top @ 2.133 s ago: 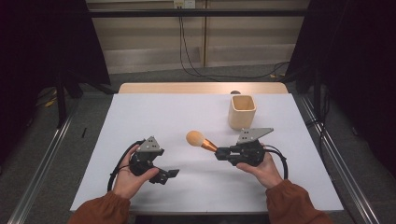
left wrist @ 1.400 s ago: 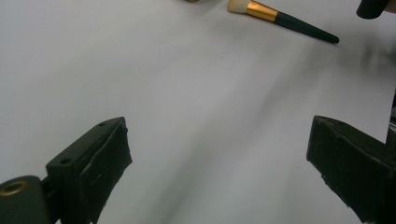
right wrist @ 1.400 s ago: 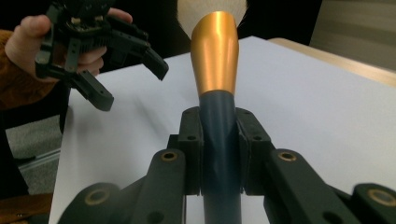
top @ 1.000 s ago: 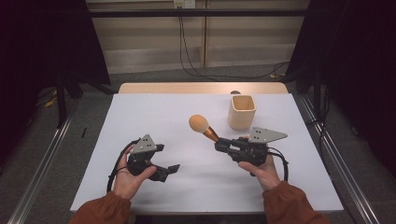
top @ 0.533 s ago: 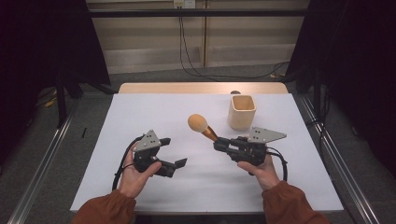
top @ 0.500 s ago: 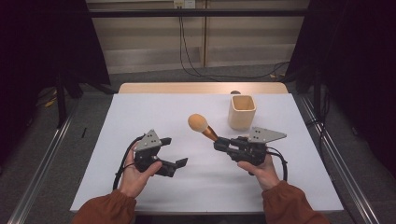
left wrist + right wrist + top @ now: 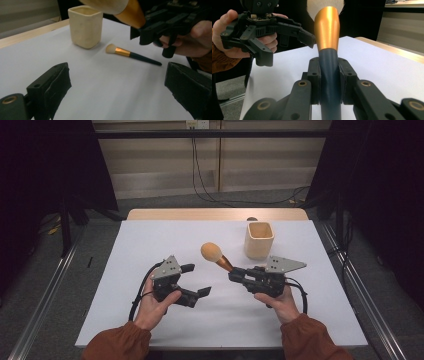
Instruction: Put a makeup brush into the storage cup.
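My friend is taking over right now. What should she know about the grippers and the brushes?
Right gripper: shut on the big brush, handle clamped, bristle head up and lifted off the table.
Left gripper: open, holding nothing.
Small brush: lying on the table near the cup.
Done: big brush picked up.
Left: probably both brushes go into the cup, which looks empty.

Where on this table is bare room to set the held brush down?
Bare: the white sheet left of the cup, and the near strip between the forearms. Crowded: the middle, where the left gripper, right gripper, its large makeup brush and a small brush meet.
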Motion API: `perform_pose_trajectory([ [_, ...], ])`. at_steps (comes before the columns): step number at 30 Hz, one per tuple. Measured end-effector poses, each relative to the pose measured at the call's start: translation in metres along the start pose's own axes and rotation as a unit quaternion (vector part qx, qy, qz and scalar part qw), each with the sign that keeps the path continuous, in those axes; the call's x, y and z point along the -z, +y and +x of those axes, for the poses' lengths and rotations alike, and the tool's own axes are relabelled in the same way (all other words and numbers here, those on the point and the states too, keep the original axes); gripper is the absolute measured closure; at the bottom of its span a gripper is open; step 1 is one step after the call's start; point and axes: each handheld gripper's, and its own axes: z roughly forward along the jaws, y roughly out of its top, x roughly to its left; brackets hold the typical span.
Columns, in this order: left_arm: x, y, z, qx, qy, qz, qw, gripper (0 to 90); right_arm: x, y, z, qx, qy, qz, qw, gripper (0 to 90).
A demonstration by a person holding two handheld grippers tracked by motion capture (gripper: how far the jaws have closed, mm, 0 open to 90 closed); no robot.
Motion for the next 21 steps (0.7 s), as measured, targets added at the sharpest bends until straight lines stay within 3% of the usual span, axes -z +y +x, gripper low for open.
perform_pose_trajectory([
  [5,-0.008,0.003,0.002,0.014,-0.012,-0.030,0.9994,6.6,-0.001,0.000,0.000,0.001,0.003,0.001,1.0000,75.0],
  [8,-0.013,0.006,0.004,0.015,-0.010,-0.031,0.9994,6.5,-0.001,0.000,0.000,0.003,0.004,0.002,1.0000,75.0],
  [13,-0.020,0.009,0.004,0.016,-0.042,-0.054,0.9975,5.4,-0.001,0.000,0.000,0.003,0.005,0.001,1.0000,74.9],
  [21,-0.031,0.014,0.002,0.013,-0.043,-0.060,0.9972,9.4,-0.001,0.000,0.000,0.007,0.008,0.003,0.9999,75.0],
])
